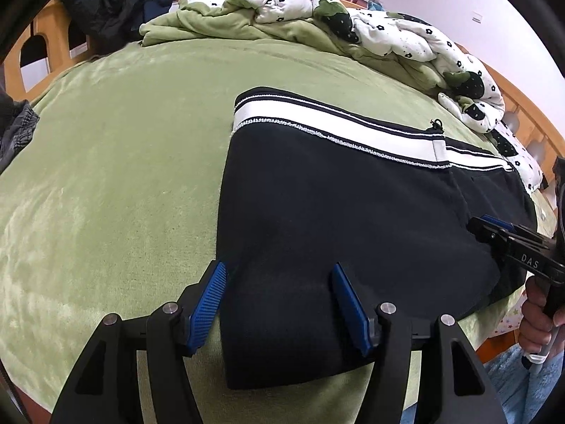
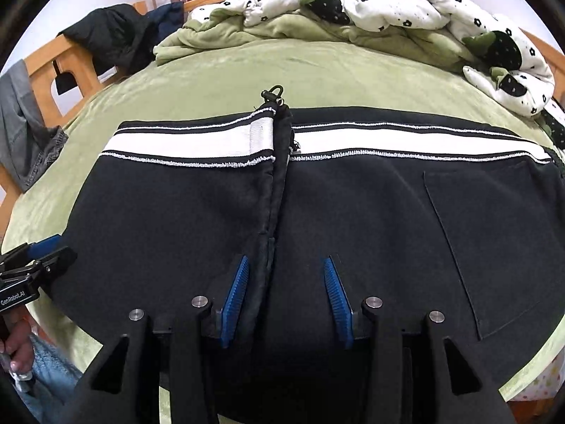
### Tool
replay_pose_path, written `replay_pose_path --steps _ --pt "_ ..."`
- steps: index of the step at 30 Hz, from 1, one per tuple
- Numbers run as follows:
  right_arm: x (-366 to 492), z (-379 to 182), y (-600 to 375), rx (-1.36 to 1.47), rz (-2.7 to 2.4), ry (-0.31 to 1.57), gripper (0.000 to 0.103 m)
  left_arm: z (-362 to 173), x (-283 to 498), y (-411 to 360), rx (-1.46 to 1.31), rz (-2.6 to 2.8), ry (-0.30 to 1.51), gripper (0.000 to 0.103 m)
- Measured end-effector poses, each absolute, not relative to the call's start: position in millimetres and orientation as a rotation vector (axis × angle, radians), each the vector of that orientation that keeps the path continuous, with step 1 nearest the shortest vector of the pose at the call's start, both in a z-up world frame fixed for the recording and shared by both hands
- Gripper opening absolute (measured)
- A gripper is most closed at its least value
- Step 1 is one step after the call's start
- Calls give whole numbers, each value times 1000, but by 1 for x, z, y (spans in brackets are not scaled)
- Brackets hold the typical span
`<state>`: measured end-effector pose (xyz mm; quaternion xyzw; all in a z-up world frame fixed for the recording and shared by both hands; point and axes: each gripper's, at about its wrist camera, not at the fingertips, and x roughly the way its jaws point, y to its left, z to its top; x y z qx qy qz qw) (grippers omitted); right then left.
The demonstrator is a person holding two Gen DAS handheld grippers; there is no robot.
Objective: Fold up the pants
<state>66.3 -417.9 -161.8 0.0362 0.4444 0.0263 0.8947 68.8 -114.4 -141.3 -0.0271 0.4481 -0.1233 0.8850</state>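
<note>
Pants (image 2: pixel 353 219), dark with a white-striped waistband (image 2: pixel 388 141), lie flat on the green bed (image 1: pixel 116 162), waistband toward the top of both frames, near edge at the bottom by the bed's edge. They look already doubled; a dark seam ridge runs down the centre of the right wrist view, with a small metal clip (image 2: pixel 273 92) at its top end.

Left gripper (image 1: pixel 279 304): jaws about half open, nothing clamped. It sits low centre of the left view, straddling the left edge of the pants; left pad over bare bed, right pad over cloth.

Right gripper (image 2: pixel 286 300): jaws part open, holding nothing; pads stand either side of the seam ridge, low centre of its own view. In the left view it shows at the right edge, over the pants.

Risks, as I judge them:
- Left gripper closing as placed may pinch blanket together with pants; the plush bed cover would lift too.
- Right gripper closing on the ridge may catch only the top layer, so the layers part when lifted.
- Near edge hangs close to the bed's edge; a pull toward the bottom of frame could drag the pants off.
- Uneven lift by the two grippers would skew the waistband and wrinkle the fold.
- The clip could snag the blanket.
</note>
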Motion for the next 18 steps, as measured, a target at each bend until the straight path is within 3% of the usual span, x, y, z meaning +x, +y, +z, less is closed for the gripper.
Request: replay_pose_path --steps 18 --pt "52 -146 -436 78 31 841 45 -139 66 -108 -116 -253 941 61"
